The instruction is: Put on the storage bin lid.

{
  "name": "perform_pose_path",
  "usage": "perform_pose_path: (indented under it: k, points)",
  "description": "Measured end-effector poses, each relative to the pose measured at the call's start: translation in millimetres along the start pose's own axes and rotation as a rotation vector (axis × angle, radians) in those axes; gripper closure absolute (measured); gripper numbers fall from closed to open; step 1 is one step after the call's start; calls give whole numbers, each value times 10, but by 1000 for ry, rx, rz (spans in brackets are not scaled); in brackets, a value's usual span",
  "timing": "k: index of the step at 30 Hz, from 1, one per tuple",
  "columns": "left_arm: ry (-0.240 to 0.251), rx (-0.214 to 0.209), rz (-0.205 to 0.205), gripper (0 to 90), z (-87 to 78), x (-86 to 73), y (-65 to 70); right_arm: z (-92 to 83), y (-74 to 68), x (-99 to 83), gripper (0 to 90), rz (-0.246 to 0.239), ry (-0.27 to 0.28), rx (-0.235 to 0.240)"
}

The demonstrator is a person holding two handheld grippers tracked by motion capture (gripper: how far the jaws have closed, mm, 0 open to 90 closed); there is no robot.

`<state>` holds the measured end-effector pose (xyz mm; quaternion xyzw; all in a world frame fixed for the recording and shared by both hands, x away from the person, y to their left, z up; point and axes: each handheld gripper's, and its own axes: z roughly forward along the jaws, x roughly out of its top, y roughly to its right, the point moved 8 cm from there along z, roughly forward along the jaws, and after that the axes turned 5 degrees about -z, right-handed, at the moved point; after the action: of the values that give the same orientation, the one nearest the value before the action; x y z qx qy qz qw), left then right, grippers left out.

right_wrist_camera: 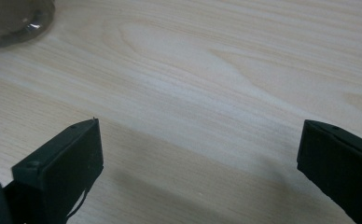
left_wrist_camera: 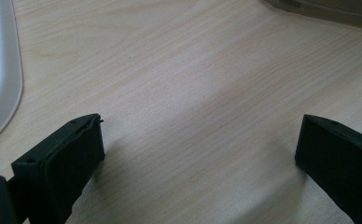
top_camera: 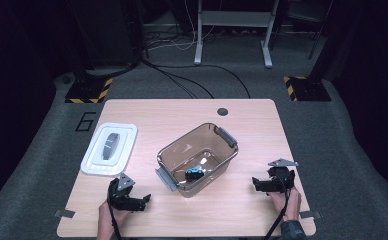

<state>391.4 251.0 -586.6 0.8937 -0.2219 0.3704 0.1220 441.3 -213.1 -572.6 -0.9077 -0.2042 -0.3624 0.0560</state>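
Your left gripper (top_camera: 143,201) and right gripper (top_camera: 257,183) rest low over the wooden table (top_camera: 252,125), one on each side of the clear brown bin (top_camera: 198,158), both with jaws spread wide and nothing between them; in each gripper view the two black jaws stand far apart over bare woodgrain. The bin sits at the middle of the table, turned at an angle, with a small dark and blue object (top_camera: 194,174) lying on its floor toward your side. Its white lid (top_camera: 109,148) lies flat and well apart at the left, nearer your left gripper, whose view catches the lid's rim (left_wrist_camera: 2,88) at its left edge. By the look of it you are at rest between steps, with the bin open and loaded, so closing it seems the work ahead: your left gripper would need to swing toward the lid's edge and pinch it there, while your right steadies the bin's near corner
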Motion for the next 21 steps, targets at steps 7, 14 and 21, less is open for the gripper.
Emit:
perform_pose_path:
  k: [7,14,21]
  points:
    - [-1,-1,-1,10,0,0,0,60,26,-68,0,-18,-9,-38]
    - [-5,-13,4,6,5,9,-1,90,56,-77,0,4,33,-16]
    - [1,-39,11,1,-14,83,-26,86,56,-84,0,11,45,-28]
